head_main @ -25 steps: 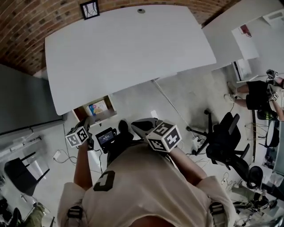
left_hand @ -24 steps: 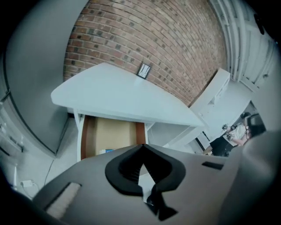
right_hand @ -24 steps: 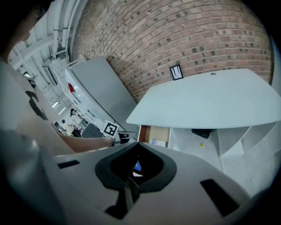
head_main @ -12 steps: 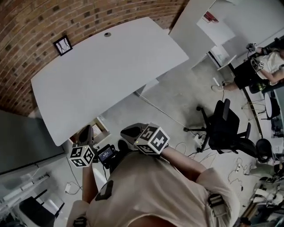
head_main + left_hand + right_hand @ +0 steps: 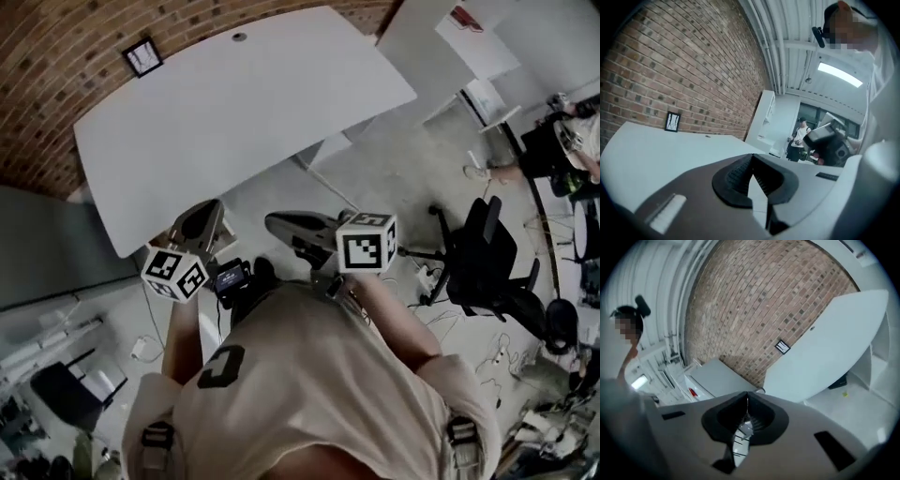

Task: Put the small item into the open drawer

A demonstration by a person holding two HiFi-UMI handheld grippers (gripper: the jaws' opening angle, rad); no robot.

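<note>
Bench (image 5: 244,122) w/ white top runs along brick wall (image 5: 56,84). Small framed pic (image 5: 142,58) stands at its far L corner, and a round grommet (image 5: 239,37) sits near the far edge. Person in beige shirt (image 5: 309,384) stands off the near edge w/ a claw in each hand, both held up in front of the chest over the floor (image 5: 375,178) and pointing toward bench.

L claw (image 5: 751,157): jaws together, tips meeting, nothing btwn them. In head view its tip lies at bench's near L corner, marker cube (image 5: 174,274) at the rear.

R claw (image 5: 746,394): tips also touching. A pale sliver shows in the slot behind the tips; can't tell what it is. Its cube (image 5: 366,242) sits R of centre, body angled toward L claw, the two near but apart. Small dark device w/ lit screen (image 5: 232,277) sits btwn the cubes.

Small item & drawer: not made out in any view.

Grey cabinet (image 5: 47,244) stands L of bench. Black office chair (image 5: 483,267) is on the floor well R of the person, cables (image 5: 424,279) by its base. Second person (image 5: 567,141) is at far R edge of head view.
</note>
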